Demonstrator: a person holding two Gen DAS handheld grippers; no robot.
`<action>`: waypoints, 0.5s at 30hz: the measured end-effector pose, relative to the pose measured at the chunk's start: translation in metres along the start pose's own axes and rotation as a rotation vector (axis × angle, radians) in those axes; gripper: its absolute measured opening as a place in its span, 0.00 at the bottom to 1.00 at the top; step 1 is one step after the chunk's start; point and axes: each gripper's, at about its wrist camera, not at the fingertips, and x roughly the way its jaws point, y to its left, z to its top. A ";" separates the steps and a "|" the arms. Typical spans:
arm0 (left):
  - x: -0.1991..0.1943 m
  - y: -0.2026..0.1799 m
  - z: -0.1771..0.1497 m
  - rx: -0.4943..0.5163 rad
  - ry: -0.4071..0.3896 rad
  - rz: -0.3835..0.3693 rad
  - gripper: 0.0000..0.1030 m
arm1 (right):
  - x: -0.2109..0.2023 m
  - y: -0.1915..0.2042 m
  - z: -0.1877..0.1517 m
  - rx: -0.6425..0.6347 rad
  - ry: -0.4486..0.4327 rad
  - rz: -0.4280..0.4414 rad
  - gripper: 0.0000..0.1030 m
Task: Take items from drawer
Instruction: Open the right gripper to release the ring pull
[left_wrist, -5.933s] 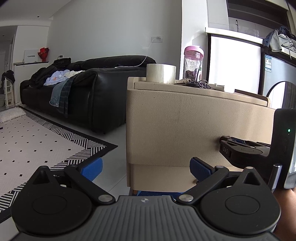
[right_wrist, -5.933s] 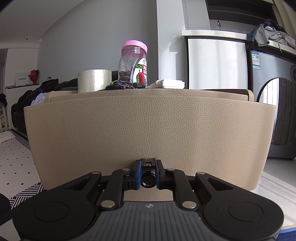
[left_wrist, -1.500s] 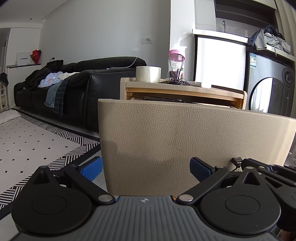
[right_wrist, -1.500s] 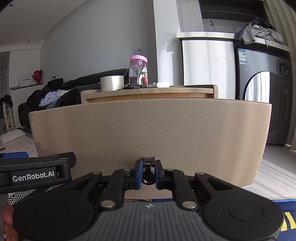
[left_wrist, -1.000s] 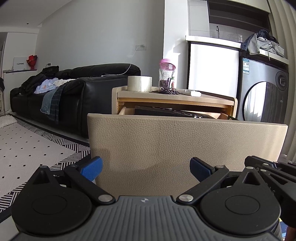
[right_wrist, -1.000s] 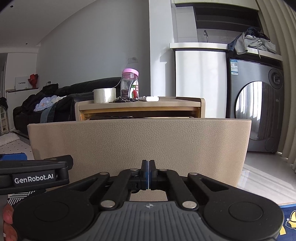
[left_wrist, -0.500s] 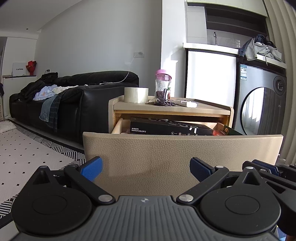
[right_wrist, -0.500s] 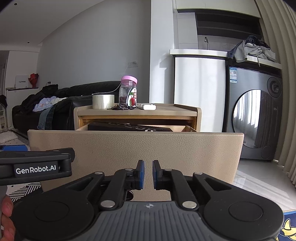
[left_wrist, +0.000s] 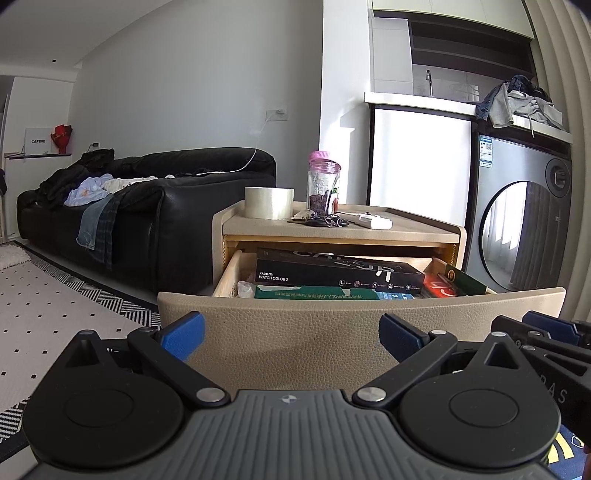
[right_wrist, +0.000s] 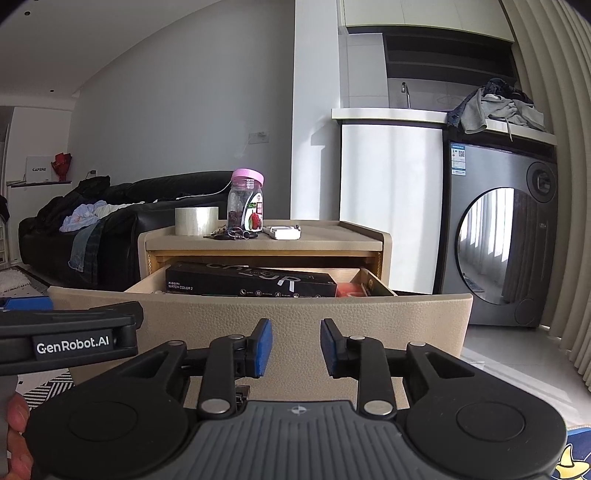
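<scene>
Since 0.5 s ago the right gripper has spread its blue pads further and both cameras have risen, so more of the open drawer shows over its beige leather front. The left gripper is spread wide and holds nothing; the right is also parted and empty.

Inside the drawer, a black Xiaomi Watch Color 2 box lies on top, a green box in front of it and lower, and a red package toward the right wall. All sit beyond and above both grippers, behind the drawer front.

Risks, as I judge them: a low reach could catch the front panel's top edge; the long watch box, pinched near 1 end, could tilt and slip; lifting high could knock it against the cabinet top overhanging the drawer's rear.
</scene>
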 end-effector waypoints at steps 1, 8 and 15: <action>0.000 0.000 0.001 0.000 -0.001 -0.001 1.00 | 0.000 -0.001 0.000 0.001 0.001 -0.001 0.31; 0.003 -0.001 0.013 -0.003 -0.010 0.000 1.00 | 0.006 -0.004 0.009 0.008 0.002 -0.001 0.31; 0.007 -0.004 0.022 0.008 -0.010 -0.010 1.00 | 0.007 -0.005 0.020 -0.002 -0.016 0.006 0.27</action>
